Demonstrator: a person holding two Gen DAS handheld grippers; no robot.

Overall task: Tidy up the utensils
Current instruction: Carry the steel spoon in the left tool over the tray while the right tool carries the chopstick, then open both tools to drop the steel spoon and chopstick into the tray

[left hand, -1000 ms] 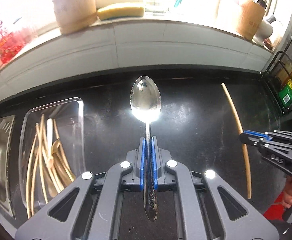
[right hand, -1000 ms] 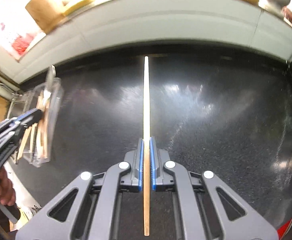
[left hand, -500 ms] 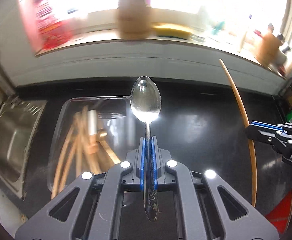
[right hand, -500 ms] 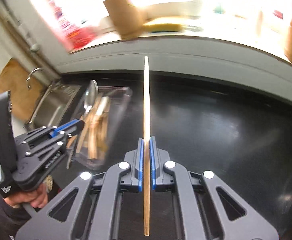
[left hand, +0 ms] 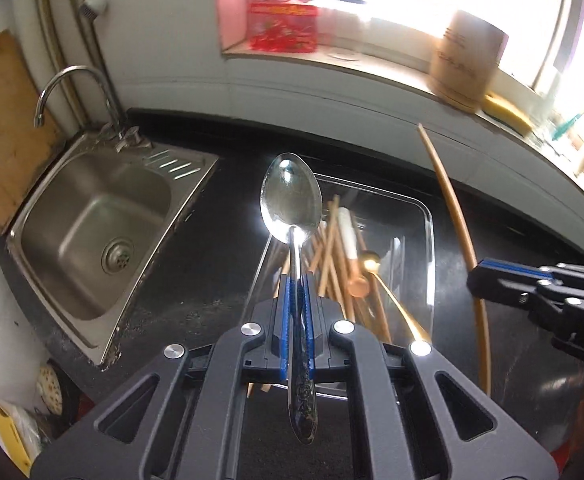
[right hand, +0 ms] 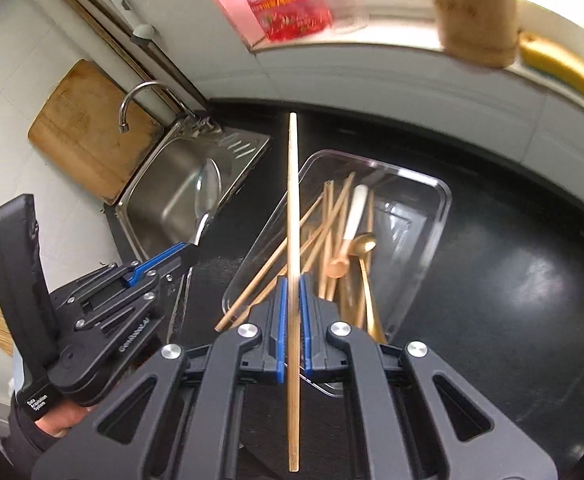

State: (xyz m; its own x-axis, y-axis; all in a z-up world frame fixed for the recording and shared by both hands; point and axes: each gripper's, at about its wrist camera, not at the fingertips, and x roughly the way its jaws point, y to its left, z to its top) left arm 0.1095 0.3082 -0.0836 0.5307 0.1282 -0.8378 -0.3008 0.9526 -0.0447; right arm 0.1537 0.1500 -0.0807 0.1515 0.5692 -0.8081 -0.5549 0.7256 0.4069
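Note:
My left gripper [left hand: 297, 280] is shut on the handle of a steel spoon [left hand: 291, 200], bowl pointing forward, held above the left rim of a clear plastic tray [left hand: 428, 248]. My right gripper [right hand: 291, 280] is shut on a long wooden chopstick [right hand: 292, 200] that hangs over the same tray [right hand: 432, 240]. Inside the tray lie several wooden chopsticks [right hand: 328, 216], a white-handled utensil [right hand: 355, 212] and a gold spoon [right hand: 366, 246]. From the left wrist view the right gripper [left hand: 476, 280] and its chopstick [left hand: 452, 208] are at the right; the left gripper [right hand: 186, 250] with its spoon [right hand: 208, 192] appears at the left in the right wrist view.
A steel sink [left hand: 92, 236] with a tap [left hand: 68, 84] is set into the black counter [right hand: 512, 300] left of the tray. A wooden cutting board [right hand: 88, 132] leans on the wall. A wooden holder [left hand: 468, 68], a yellow sponge [right hand: 556, 64] and a red pack [left hand: 282, 8] sit on the sill.
Both grippers have swung left across the counter with spoon and chopstick still held. The tray now lies right under them and the sink has come into view.

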